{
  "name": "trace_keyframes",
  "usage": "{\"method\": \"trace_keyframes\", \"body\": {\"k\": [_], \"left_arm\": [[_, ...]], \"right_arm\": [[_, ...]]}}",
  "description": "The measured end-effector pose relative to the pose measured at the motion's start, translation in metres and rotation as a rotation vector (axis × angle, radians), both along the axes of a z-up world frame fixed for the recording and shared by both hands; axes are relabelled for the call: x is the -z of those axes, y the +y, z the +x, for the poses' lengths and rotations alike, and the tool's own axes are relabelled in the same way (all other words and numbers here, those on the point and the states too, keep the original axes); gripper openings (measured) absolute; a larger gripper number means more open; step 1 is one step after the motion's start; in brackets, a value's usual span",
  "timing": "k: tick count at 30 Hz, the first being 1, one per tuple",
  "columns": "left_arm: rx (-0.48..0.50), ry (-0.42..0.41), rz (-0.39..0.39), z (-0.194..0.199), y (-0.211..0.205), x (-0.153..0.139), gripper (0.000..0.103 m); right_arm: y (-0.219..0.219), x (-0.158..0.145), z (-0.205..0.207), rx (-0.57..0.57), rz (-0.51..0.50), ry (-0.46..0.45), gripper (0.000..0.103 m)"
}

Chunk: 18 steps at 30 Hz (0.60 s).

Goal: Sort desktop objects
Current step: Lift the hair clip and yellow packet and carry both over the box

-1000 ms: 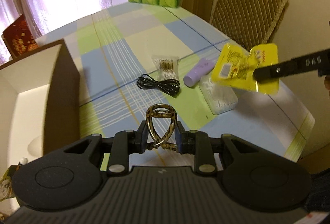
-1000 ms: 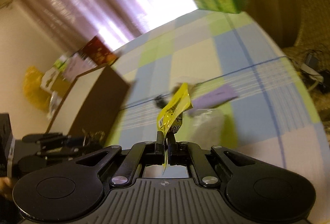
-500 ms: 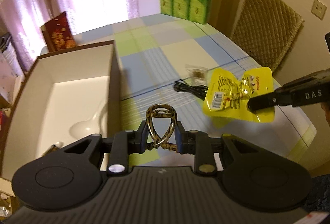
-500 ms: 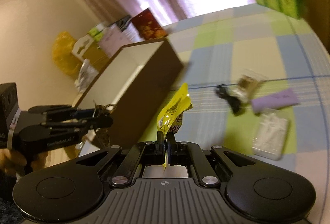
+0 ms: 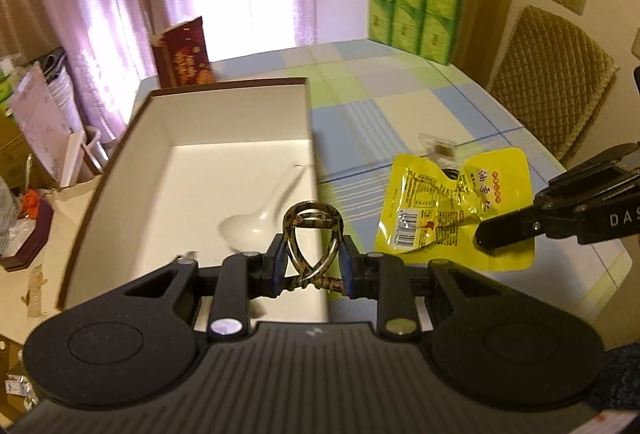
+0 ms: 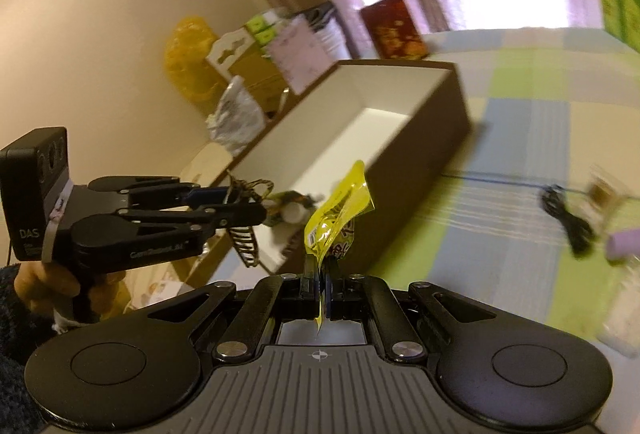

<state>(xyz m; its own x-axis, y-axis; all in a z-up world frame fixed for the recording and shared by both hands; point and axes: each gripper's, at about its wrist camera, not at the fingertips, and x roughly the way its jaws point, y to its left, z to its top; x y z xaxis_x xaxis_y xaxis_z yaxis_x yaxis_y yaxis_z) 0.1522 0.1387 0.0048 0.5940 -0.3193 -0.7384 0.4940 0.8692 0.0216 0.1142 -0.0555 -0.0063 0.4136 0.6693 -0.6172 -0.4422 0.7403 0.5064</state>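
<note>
Grippers both carry loads above the checked tablecloth (image 5: 432, 102). The left gripper (image 5: 314, 260) has its jaws closed partway against the two sides of a leopard-patterned hair claw clip (image 5: 312, 234), which stands upright between them, over the near right corner of the open cardboard box (image 5: 224, 90). In the right wrist view the same clip (image 6: 246, 218) hangs from the left gripper (image 6: 240, 208) just over the box's near end (image 6: 280, 254), with a hand (image 6: 44, 284) on the handle.

Inside the box, a white ceramic spoon (image 5: 260, 218) lies on the white floor, handle pointing toward the right wall; a small item at the near edge is too hidden to name.

The right gripper (image 6: 322, 286) is clamped tight on the bottom edge of a yellow snack packet (image 6: 340, 218), held edge-on and upright. From the left wrist camera the packet (image 5: 452, 206) faces flat, pinched at its lower right corner by the right gripper (image 5: 496, 236), hanging above the cloth to the right of the box.

Farther along the table lie a black cable (image 6: 568, 218), a clear bag of small items (image 5: 438, 146), a purple object (image 6: 624, 246) and a clear plastic case (image 6: 624, 314), all blurred. Green tissue packs (image 5: 416, 14) stand at the far edge.
</note>
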Motion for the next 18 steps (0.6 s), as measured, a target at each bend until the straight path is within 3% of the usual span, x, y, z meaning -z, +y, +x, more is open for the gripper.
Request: {"method": "trace_keyframes", "body": {"k": [10,18], "left_arm": [[-0.038,-0.05,0.019,0.036,0.054,-0.009,0.023],[-0.005,-0.014,0.073,0.092,0.07,0.014,0.023]], "right_arm": [[0.064,-0.003,0.038,-0.02,0.0,-0.044,0.0],[0.105,0.013,0.086,0.024,-0.126,-0.078,0.0]]}}
